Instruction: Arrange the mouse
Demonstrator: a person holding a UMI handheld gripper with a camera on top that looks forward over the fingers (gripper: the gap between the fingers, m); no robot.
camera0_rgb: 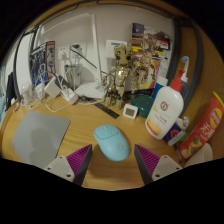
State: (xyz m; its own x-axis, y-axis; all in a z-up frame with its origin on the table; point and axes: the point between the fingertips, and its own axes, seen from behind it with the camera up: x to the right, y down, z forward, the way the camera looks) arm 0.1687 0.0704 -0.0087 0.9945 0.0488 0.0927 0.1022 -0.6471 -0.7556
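A light blue mouse [111,142] lies on the wooden desk [75,115], just ahead of my fingers and partly between their tips. A grey mouse mat [39,137] lies on the desk to the left of the mouse. My gripper [112,160] is open, its purple pads [76,160] wide apart on either side of the mouse's near end, with a gap at each side. Nothing is held.
A white bottle with a red cap [166,108] stands right of the mouse, beside a colourful tube [203,128]. A wooden robot figure [118,80], a teal box [143,103], cables and an adapter [55,92] crowd the back of the desk.
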